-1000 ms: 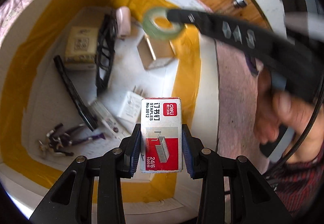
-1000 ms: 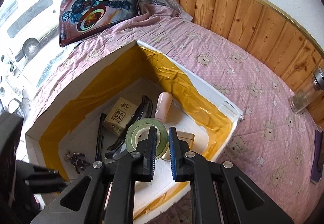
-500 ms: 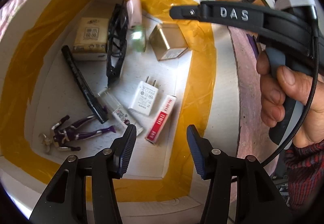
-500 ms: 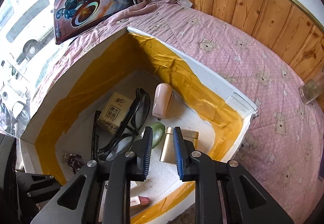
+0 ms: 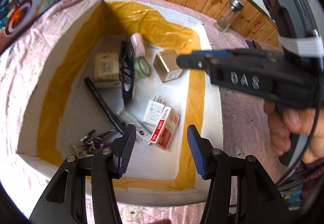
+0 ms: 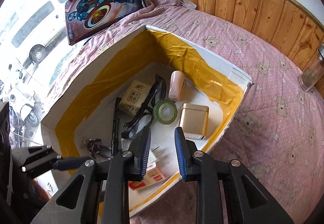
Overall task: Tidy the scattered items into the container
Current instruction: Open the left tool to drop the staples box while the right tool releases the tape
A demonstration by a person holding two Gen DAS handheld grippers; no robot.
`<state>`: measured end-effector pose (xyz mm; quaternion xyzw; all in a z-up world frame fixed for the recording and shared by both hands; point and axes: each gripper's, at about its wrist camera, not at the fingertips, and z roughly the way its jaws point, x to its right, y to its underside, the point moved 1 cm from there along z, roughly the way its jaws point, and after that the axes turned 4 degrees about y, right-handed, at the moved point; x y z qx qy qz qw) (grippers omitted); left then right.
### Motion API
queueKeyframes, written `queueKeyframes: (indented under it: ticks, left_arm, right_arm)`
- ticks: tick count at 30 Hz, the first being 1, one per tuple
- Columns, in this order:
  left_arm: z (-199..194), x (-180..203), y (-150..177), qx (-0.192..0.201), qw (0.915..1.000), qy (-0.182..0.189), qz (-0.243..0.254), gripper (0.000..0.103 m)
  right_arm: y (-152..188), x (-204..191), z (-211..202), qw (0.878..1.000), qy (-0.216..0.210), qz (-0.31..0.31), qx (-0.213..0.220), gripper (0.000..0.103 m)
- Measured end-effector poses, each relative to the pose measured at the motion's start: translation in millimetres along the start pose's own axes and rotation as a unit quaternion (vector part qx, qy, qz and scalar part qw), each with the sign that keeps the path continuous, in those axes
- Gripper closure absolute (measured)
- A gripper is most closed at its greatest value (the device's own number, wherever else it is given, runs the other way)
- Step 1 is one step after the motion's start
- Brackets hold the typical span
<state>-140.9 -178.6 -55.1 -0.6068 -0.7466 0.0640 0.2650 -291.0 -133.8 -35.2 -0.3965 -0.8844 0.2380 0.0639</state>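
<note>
The container is a white box lined with yellow tape (image 5: 210,86) (image 6: 97,62) on a pink bedspread. A red-and-white staples box (image 5: 165,128) (image 6: 149,179) lies on its floor, below my left gripper (image 5: 161,126), which is open and empty. A green tape roll (image 5: 142,67) (image 6: 165,111) lies between black glasses (image 6: 149,100) and a gold tin (image 6: 194,118). My right gripper (image 6: 163,128) hangs above them, its jaws opening with nothing between them. A white charger (image 5: 154,110), black pen (image 5: 103,104) and purple figure (image 5: 95,141) also lie inside.
A pink case (image 6: 176,86) and a beige carton (image 6: 135,96) sit at the box's far end. A glass jar (image 5: 228,15) stands on the bedspread by the wooden wall. Toy boxes (image 6: 101,9) lie behind the container. A hand (image 5: 289,128) holds the right gripper's grip.
The left gripper opened and the staples box dropped into the container; that gripper then rose. The right gripper let go of the green tape roll, which now rests inside.
</note>
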Motion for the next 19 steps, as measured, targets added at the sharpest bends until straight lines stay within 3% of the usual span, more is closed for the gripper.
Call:
queueKeyframes:
  ticks: [5,10,14,19]
  left_arm:
    - [-16.5,3.5,9.8,0.022,0.9994,-0.022,0.016,0.047]
    - [-29.3,7.7,17.4,0.046,0.9972,-0.046,0.036,0.040]
    - [-40.5,6.0,22.8,0.057,0.9965,-0.049,0.035,0.038]
    - [-56.4,2.5,30.7,0.074,0.9955,-0.052,0.028,0.037]
  right_arm:
    - [19.9,-14.7,-20.2,1.000,0.014,-0.019,0.010,0.068]
    - [41.9,-29.6,-38.7,0.998,0.044,-0.047,0.020,0.061]
    - [57.2,-42.2,-52.5,0.996,0.059,-0.064,0.027,0.055]
    - [69.8,-48.1,-63.5,0.996,0.057,-0.056,0.031,0.054]
